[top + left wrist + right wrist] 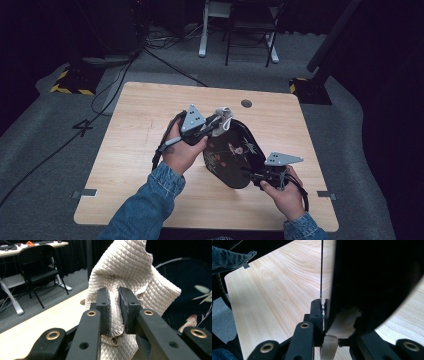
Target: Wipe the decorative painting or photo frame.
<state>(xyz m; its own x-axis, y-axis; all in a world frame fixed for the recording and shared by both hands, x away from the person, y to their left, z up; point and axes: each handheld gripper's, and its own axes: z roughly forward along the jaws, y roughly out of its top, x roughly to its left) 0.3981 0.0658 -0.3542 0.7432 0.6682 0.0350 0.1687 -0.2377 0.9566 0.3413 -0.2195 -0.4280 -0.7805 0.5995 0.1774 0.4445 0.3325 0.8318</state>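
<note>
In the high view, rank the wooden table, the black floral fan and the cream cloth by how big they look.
1. wooden table, by far the largest.
2. black floral fan, lifted nearer the camera, so it may look oversized.
3. cream cloth, bunched in the left claw, so partly hidden.

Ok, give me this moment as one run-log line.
left claw: shut on cream cloth | right claw: shut on dark plate rim | plate tilted above table

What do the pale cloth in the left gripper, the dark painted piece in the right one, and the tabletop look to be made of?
Cloth: cream woven fabric, matte, with a quilted diamond texture and soft folds.
Dark piece: a thin, rigid black sheet with painted flowers; a faint sheen suggests lacquer or plastic, though I cannot be sure.
Tabletop: light wood grain, smooth and even, probably laminate.
</note>
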